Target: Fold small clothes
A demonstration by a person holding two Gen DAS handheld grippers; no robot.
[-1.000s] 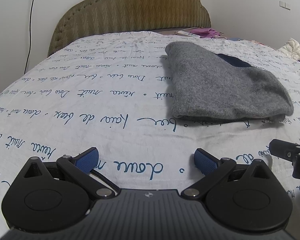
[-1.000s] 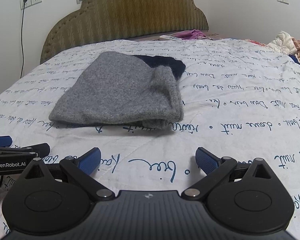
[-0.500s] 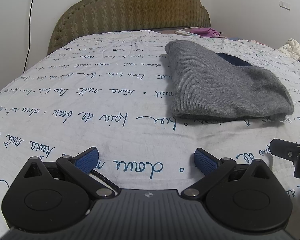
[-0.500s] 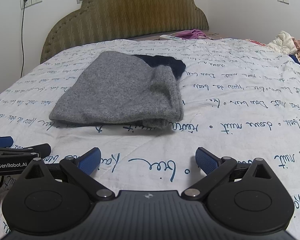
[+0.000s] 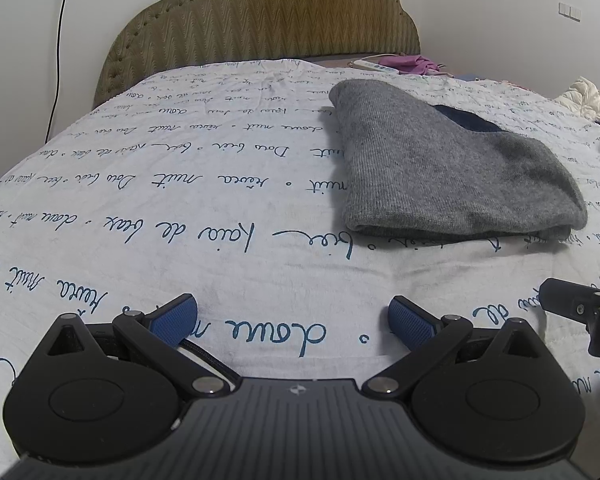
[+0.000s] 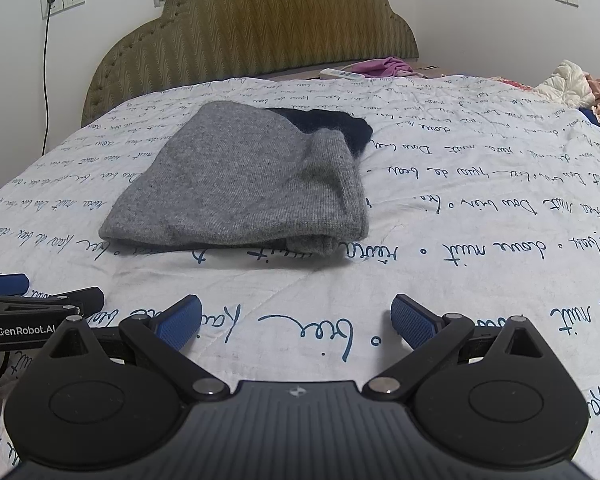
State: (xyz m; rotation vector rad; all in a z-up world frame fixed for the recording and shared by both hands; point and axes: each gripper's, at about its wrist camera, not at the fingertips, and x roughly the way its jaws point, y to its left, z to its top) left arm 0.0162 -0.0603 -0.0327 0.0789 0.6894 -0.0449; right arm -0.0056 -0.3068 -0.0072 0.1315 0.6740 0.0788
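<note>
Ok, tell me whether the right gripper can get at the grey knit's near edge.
Probably yes: the right gripper is open, and only bare bedsheet lies between it and the grey knit.

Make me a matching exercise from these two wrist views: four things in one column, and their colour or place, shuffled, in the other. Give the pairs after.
Things
1. knit garment
2. headboard
3. power strip
4. left gripper

Descriptions
A. olive, padded, against the wall
B. grey, folded, on the printed bedcover
C. open, with blue pads, holding nothing
D. white, at the head of the bed beside purple cloth

Pairs: 1-B, 2-A, 3-D, 4-C
</note>
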